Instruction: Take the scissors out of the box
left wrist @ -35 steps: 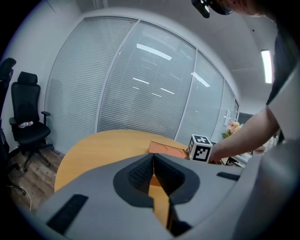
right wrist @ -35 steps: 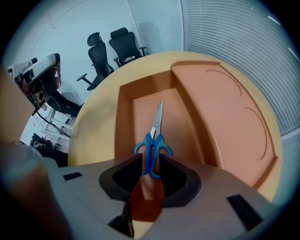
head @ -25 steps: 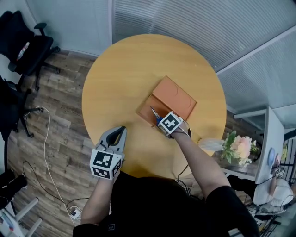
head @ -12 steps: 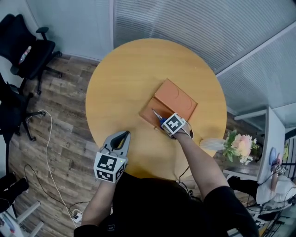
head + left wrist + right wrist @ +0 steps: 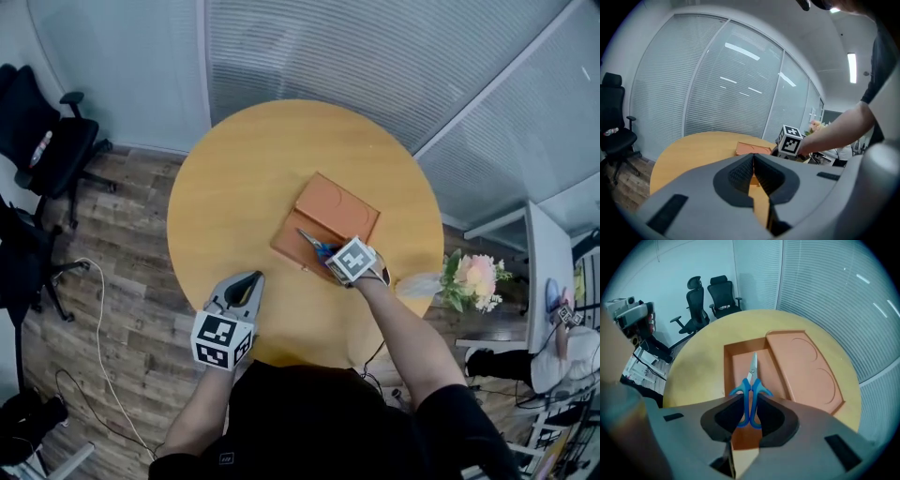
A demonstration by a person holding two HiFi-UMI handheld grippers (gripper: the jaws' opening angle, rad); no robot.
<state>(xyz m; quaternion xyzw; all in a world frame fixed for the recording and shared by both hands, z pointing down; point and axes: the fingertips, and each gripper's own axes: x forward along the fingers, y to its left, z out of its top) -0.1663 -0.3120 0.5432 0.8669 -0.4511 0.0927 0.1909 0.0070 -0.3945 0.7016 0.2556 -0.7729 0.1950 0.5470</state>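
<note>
Blue-handled scissors (image 5: pixel 751 380) point away from me over the open orange box's tray (image 5: pixel 727 366); its lid (image 5: pixel 806 366) lies flat beside the tray on the right. My right gripper (image 5: pixel 750 401) points steeply down, its jaws closing on the scissors' handles and pressing them from both sides. From the head view the scissors (image 5: pixel 314 246) stick out past the right gripper (image 5: pixel 333 258) above the box (image 5: pixel 339 208). My left gripper (image 5: pixel 246 278) hovers at the table's near edge, jaws shut and nothing in them; in its own view the left gripper (image 5: pixel 753 157) faces the box (image 5: pixel 752 149).
The round wooden table (image 5: pixel 253 178) bears only the box. A bunch of flowers (image 5: pixel 473 279) sits off its right edge. Black office chairs (image 5: pixel 47 150) stand on the wood floor to the left, and a white cable (image 5: pixel 94 309) trails there. Blinds line the wall behind.
The right gripper has closed on the scissors' handles and risen a little over the tray. The left gripper has lifted slightly. The head view has shifted.
</note>
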